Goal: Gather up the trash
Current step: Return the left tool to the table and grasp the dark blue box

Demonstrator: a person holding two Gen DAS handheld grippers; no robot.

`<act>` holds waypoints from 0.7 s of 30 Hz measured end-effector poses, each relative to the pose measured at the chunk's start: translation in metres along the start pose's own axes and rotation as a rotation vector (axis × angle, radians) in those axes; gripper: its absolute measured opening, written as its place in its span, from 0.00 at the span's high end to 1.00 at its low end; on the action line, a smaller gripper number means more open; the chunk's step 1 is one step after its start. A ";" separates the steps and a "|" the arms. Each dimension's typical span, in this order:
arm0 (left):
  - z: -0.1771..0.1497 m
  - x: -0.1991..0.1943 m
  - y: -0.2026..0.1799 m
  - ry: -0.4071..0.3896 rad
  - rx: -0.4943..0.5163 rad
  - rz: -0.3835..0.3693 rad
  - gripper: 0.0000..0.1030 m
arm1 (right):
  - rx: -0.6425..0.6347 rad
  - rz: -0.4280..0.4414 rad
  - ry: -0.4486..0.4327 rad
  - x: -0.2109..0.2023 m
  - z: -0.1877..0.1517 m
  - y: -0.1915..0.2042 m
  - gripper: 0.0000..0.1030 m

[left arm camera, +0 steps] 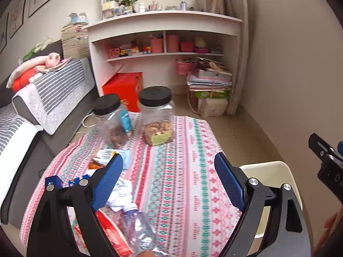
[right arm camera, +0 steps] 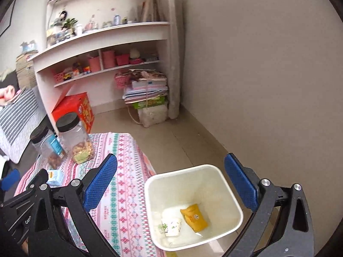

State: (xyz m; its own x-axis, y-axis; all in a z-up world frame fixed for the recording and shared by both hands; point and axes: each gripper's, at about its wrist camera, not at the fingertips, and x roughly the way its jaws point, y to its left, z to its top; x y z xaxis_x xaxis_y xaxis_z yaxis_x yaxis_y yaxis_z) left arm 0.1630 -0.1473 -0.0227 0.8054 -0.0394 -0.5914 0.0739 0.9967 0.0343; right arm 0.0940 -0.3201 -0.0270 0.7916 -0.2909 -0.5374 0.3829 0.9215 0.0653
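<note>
My left gripper (left arm camera: 169, 158) stands open and empty above the patterned tablecloth (left arm camera: 182, 171). Under its left finger lie a crumpled white tissue (left arm camera: 121, 192), a clear plastic bottle (left arm camera: 139, 231), a red wrapper (left arm camera: 113, 235), a snack packet (left arm camera: 106, 155) and blue wrappers (left arm camera: 53, 181). The cream trash bin (right arm camera: 182, 170) stands on the floor beside the table. My right gripper (right arm camera: 170, 157) hangs open and empty above it. Inside the bin lie a yellow packet (right arm camera: 194, 217) and a white printed paper cup (right arm camera: 171, 227).
Two black-lidded clear jars (left arm camera: 157, 115) (left arm camera: 111, 120) with snacks stand at the table's far end. A grey sofa (left arm camera: 53, 98) runs along the left. A red box (left arm camera: 124, 87), white shelves (left arm camera: 165, 53) and a stack of papers (left arm camera: 210, 79) sit behind. A plain wall (right arm camera: 268, 85) is to the right.
</note>
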 end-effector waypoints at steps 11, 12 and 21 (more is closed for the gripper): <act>-0.012 0.030 0.088 0.154 -0.089 0.172 0.12 | -0.111 0.084 0.085 0.017 -0.016 0.088 0.07; -0.016 0.035 0.100 0.182 -0.102 0.192 0.12 | -0.119 0.095 0.092 0.019 -0.017 0.097 0.07; -0.049 0.092 0.194 0.435 -0.125 0.374 0.12 | -0.218 0.183 0.157 0.034 -0.038 0.163 0.07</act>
State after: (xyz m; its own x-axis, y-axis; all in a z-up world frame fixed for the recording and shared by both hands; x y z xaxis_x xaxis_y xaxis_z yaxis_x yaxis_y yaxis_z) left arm 0.2226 0.0462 -0.1094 0.4459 0.3232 -0.8347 -0.2605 0.9390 0.2245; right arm 0.1651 -0.1699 -0.0663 0.7482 -0.0878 -0.6577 0.1168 0.9931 0.0003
